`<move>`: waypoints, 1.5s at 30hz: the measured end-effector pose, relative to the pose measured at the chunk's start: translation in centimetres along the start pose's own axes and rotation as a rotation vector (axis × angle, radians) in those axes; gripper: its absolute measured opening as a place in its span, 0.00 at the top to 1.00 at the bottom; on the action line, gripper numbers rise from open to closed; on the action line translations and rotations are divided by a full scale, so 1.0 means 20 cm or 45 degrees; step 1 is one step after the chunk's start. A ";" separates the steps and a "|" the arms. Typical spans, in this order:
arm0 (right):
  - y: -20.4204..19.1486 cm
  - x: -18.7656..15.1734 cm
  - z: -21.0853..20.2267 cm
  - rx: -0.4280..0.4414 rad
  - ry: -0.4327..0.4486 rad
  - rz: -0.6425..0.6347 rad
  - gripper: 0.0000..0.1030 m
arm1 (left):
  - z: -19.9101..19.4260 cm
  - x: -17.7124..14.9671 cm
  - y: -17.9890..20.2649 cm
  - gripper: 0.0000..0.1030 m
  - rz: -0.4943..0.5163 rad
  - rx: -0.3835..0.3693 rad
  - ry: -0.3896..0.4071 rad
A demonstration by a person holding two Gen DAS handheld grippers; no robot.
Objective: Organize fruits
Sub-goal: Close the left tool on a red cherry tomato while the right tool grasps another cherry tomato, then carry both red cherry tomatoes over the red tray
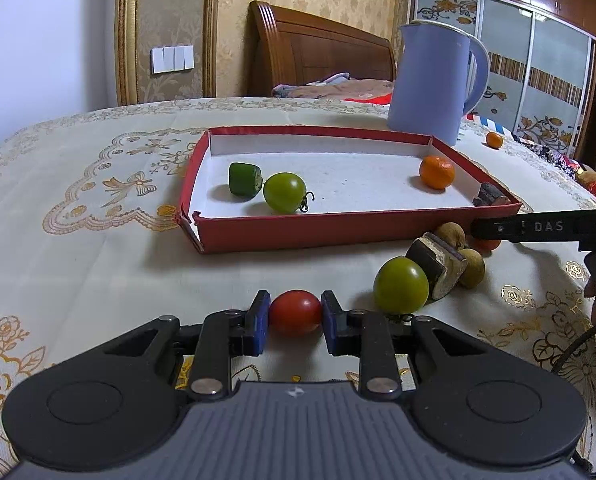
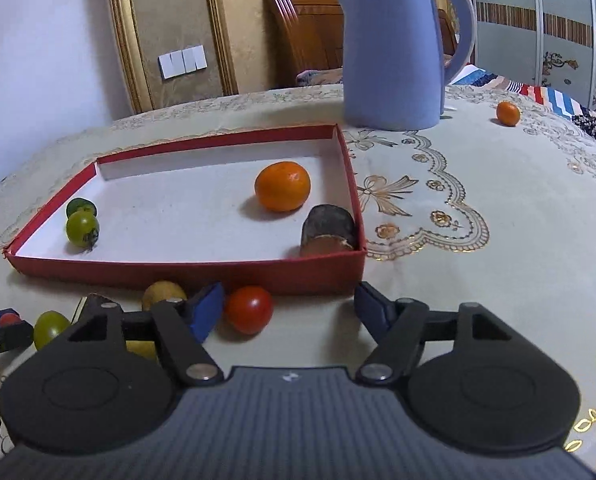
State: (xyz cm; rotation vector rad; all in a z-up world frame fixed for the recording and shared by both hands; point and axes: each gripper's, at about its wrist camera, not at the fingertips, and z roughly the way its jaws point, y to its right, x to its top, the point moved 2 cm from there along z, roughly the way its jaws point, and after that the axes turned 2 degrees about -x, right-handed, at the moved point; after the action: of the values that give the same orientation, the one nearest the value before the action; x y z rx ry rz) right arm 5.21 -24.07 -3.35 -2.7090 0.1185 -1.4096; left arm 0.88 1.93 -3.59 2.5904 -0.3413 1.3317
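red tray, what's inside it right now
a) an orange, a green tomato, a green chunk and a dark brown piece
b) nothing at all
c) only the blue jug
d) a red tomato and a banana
a: the red tray holds the orange, a green tomato, a green chunk behind it and a dark brown piece in the near corner; the blue jug stands outside it.
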 end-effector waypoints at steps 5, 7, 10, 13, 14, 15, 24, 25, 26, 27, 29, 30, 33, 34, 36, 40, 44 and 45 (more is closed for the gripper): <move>-0.03 0.00 0.01 -0.011 -0.001 -0.050 0.39 | 0.00 0.00 0.00 0.74 0.012 0.008 -0.001; -0.06 0.00 0.01 -0.009 -0.008 -0.086 0.40 | 0.01 0.00 0.00 0.74 0.018 0.012 -0.002; -0.08 0.00 0.02 -0.015 -0.011 -0.119 0.45 | 0.01 0.00 0.01 0.74 0.014 0.010 -0.002; -0.07 0.00 0.01 0.004 -0.004 -0.104 0.54 | 0.00 0.00 0.01 0.74 0.016 0.010 -0.001; -0.06 0.00 0.01 0.007 0.000 -0.099 0.56 | 0.00 0.00 0.01 0.74 0.019 0.011 -0.002; -0.06 0.00 0.01 0.013 0.007 -0.092 0.62 | 0.00 0.00 0.01 0.74 0.021 0.012 -0.002; -0.01 -0.01 -0.03 0.024 0.061 -0.022 0.76 | 0.00 0.00 0.01 0.74 0.014 0.016 0.006; -0.01 -0.01 -0.03 0.021 0.071 -0.019 0.76 | 0.00 0.00 0.01 0.74 0.017 0.013 0.008; -0.01 -0.01 -0.04 0.021 0.078 -0.016 0.76 | -0.01 0.00 0.01 0.74 0.021 0.010 0.010; -0.01 -0.01 -0.04 0.019 0.080 -0.016 0.76 | -0.01 0.00 0.02 0.74 0.027 0.013 0.012; -0.01 -0.01 -0.04 0.011 0.084 -0.024 0.76 | -0.01 -0.01 0.02 0.74 0.039 0.021 0.014; -0.02 -0.01 -0.05 0.006 0.093 -0.030 0.76 | -0.01 -0.01 0.02 0.74 0.039 0.024 0.017; -0.03 -0.01 -0.07 -0.005 0.124 -0.054 0.76 | -0.01 0.00 0.02 0.74 0.027 0.020 0.022; -0.03 -0.01 -0.07 -0.006 0.132 -0.054 0.76 | -0.01 0.00 0.01 0.74 0.021 0.027 0.027; -0.03 -0.01 -0.07 -0.003 0.134 -0.045 0.76 | -0.01 0.00 0.01 0.74 0.015 0.022 0.030; -0.02 -0.01 -0.08 -0.012 0.153 -0.038 0.76 | -0.02 0.00 0.01 0.74 0.025 0.031 0.039; -0.02 -0.02 -0.10 -0.013 0.173 -0.029 0.76 | -0.03 0.00 0.02 0.74 0.026 0.030 0.054; -0.01 -0.02 -0.10 -0.014 0.181 -0.028 0.76 | -0.03 0.00 0.02 0.74 0.025 0.035 0.055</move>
State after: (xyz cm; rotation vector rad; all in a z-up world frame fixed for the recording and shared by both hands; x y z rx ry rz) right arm 3.33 -23.82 -2.41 -2.6245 0.1063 -1.6123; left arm 0.31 1.79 -3.31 2.5826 -0.3449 1.4066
